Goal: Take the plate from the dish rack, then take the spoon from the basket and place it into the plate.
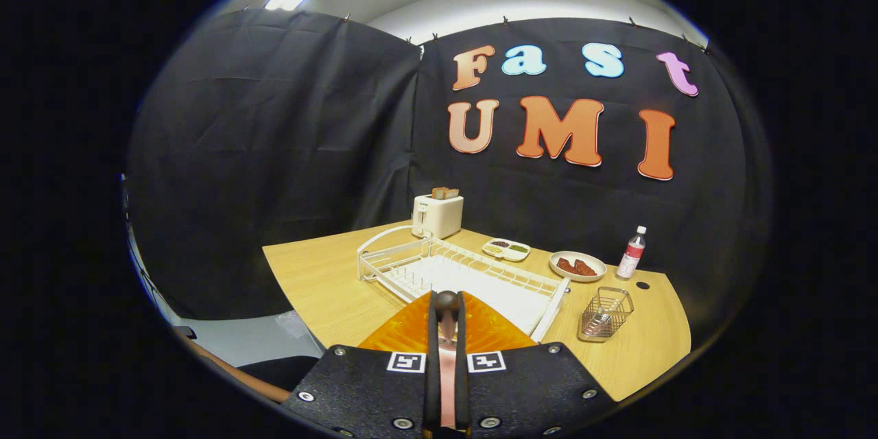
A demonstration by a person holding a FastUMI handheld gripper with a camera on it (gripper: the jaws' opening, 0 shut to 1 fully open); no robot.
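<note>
Gripper view: the gripper (447, 329) has its fingers (431, 357) pinched almost together on the edge of an orange plate (398, 333), so both fingers are pressing on it. The plate sits edge-on between them, fanning out to either side, held up over the near end of the dish rack (425, 264). There's a dark round knob right at the fingertips, can't tell what that is.

The rack is white wire on a white tray, sitting on the wooden table (315, 281) just ahead of the fingers. Right of the rack is a small wire basket (605, 313) with the spoon (598, 322) lying inside, hard to make out.

Beyond the rack: a white toaster (437, 215) with bread sticking out, a little divided dish (506, 249), a bowl (577, 265) with something reddish brown in it, and a bottle (632, 252) standing next to the bowl
</note>
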